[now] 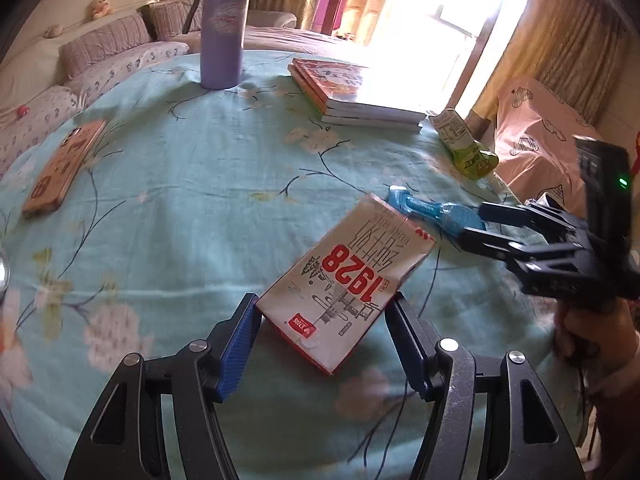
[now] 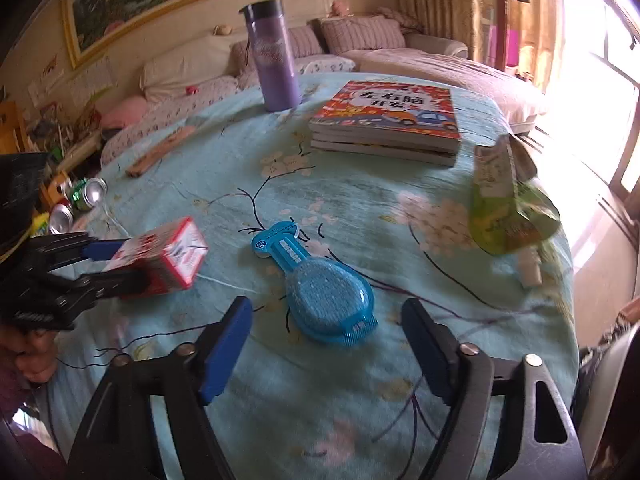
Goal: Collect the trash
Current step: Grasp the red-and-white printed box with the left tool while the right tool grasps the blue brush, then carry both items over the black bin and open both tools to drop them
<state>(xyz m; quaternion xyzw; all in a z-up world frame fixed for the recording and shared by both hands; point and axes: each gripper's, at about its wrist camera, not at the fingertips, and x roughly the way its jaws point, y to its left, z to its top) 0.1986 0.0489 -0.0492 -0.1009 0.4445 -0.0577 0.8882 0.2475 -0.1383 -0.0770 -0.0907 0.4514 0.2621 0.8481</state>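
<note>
Round table (image 1: 192, 200) under a pale teal floral cloth. Left gripper (image 1: 324, 336) clenched on the near end of a flat white-and-red printed carton marked 1928 (image 1: 344, 280), blue pads against both of its long sides; the carton's far end is tilted up off the cloth. Right gripper (image 2: 326, 342) released, its jaws standing wide to either side of a blue plastic blister pack with a rounded bubble (image 2: 320, 284) that lies flat on the cloth, pads clear of it. In the left wrist view the pack's narrow end sits just behind the carton's far corner. Around them: one tall lilac tumbler with a dark lid (image 1: 224, 28) upright near the far rim; one stack of three paperback books with an orange cover (image 2: 386, 122); one flat orange phone-like slab (image 1: 64, 168) toward the left rim; one crumpled green-and-white pouch (image 2: 508, 204) at the right rim, with a small white tube (image 2: 530, 266) beside it. Two empty aluminium cans (image 2: 80, 202) lie off the table's left edge, below. Bare cloth between the grippers and the books. Sofa cushions beyond the far rim, a bright window to the right.
</note>
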